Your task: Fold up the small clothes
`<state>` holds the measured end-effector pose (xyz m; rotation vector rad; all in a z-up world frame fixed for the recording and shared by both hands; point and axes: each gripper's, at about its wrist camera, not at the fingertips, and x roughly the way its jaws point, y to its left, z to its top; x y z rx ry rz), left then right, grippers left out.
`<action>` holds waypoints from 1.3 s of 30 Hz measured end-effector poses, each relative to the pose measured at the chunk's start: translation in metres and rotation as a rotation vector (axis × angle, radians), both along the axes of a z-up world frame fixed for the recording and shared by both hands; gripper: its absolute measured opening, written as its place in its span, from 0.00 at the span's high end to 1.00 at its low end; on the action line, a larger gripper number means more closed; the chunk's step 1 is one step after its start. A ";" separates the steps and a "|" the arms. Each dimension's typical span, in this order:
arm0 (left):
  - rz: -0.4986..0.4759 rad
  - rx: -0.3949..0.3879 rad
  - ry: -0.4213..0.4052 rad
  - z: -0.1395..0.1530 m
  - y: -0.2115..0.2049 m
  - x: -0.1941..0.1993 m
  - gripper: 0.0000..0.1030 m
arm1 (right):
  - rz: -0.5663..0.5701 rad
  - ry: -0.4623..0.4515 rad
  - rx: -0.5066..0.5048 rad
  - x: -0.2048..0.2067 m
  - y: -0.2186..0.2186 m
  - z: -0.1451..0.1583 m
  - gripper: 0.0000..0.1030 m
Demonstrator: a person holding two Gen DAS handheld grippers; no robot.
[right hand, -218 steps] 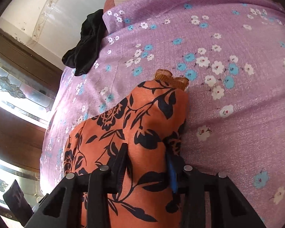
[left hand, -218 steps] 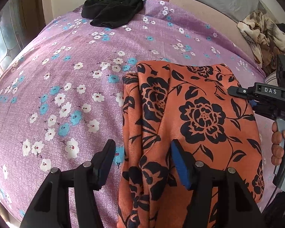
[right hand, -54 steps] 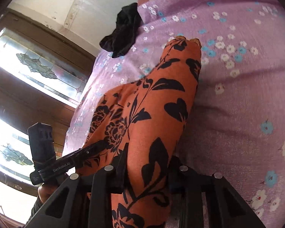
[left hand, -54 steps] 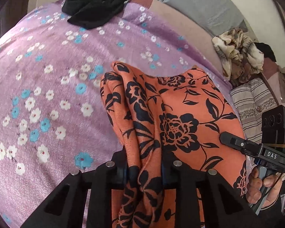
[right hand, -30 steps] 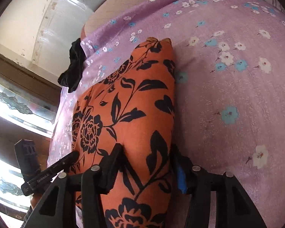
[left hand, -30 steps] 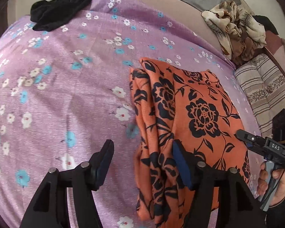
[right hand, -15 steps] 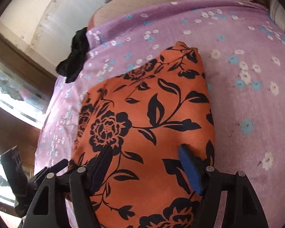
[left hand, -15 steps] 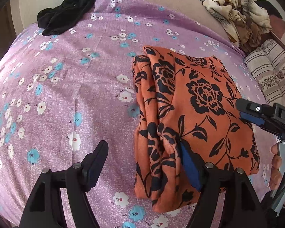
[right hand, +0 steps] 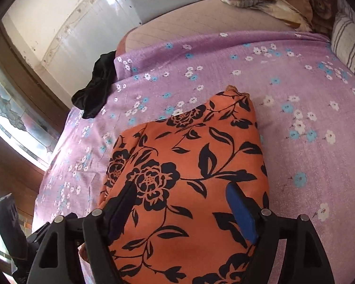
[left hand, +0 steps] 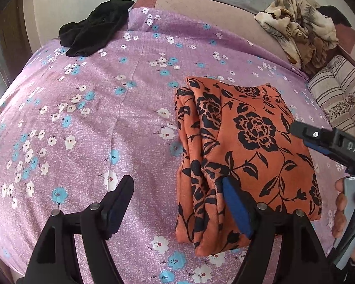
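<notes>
The orange floral garment (left hand: 248, 146) lies folded on the purple bedsheet (left hand: 94, 123). Your left tongs (left hand: 177, 203) gape empty at its edge; your right tongs (right hand: 182, 203) are opening above it, gripping nothing. Lift both clear without snagging folds.

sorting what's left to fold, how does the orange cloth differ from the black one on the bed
The orange cloth is folded into a flat rectangle; the black cloth lies in a crumpled heap. The orange one has a black flower print; the black one looks plain. The orange one lies near the cameras, the black one at the far edge. Both rest on the purple sheet.
</notes>
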<state>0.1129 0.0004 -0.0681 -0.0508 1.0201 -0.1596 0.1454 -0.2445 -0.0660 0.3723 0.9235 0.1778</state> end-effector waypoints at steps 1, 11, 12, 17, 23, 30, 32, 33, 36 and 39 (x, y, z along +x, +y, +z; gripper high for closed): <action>0.005 -0.002 -0.002 0.003 0.000 -0.002 0.25 | 0.006 0.024 -0.016 0.004 0.002 -0.006 0.17; 0.111 0.070 -0.181 0.050 0.014 -0.045 0.11 | -0.025 -0.061 -0.163 -0.062 0.006 0.033 0.17; 0.115 0.075 -0.186 0.053 0.014 -0.049 0.09 | -0.018 -0.072 -0.188 -0.075 0.008 0.036 0.15; 0.106 0.098 -0.192 0.061 0.006 -0.067 0.08 | 0.002 -0.076 -0.347 -0.132 0.023 0.031 0.00; 0.084 0.070 -0.175 0.065 -0.009 -0.088 0.08 | -0.039 -0.115 -0.398 -0.180 0.029 0.031 0.00; 0.067 0.063 -0.241 0.093 -0.012 -0.109 0.05 | -0.042 -0.167 -0.426 -0.189 0.032 0.046 0.00; 0.073 0.065 -0.255 0.098 -0.010 -0.112 0.03 | -0.044 -0.182 -0.429 -0.190 0.034 0.054 0.00; 0.076 0.068 -0.256 0.099 -0.009 -0.112 0.02 | -0.049 -0.184 -0.424 -0.190 0.035 0.057 0.00; 0.079 0.056 -0.245 0.095 -0.005 -0.112 0.01 | -0.052 -0.175 -0.430 -0.190 0.038 0.060 0.00; 0.090 0.066 -0.217 0.086 -0.004 -0.110 0.01 | -0.048 -0.145 -0.451 -0.191 0.041 0.056 0.00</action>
